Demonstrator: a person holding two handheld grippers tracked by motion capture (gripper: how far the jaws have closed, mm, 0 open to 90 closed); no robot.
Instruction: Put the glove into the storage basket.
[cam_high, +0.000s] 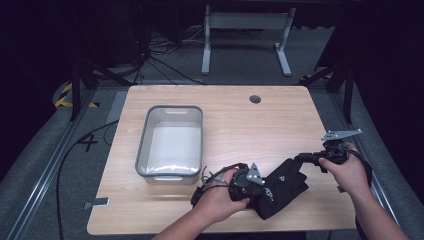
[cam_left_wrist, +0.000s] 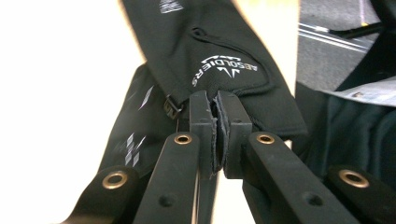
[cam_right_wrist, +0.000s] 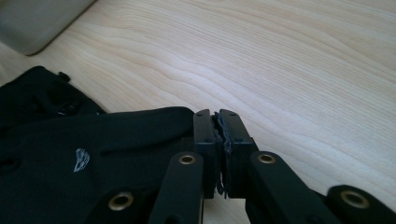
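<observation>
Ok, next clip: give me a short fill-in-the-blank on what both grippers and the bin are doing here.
1. Both grippers are shut on the black ____.
2. The grey bin stands on the table to the ____ of the left gripper.
3. The right gripper pinches the fabric's ____ end in the high view.
4. White lettering shows on the fabric in the ____ gripper view.

Missing: glove; left; right; left

The left hand (cam_high: 220, 197) hides part of the black glove (cam_high: 282, 187); its lettering is unreadable.
</observation>
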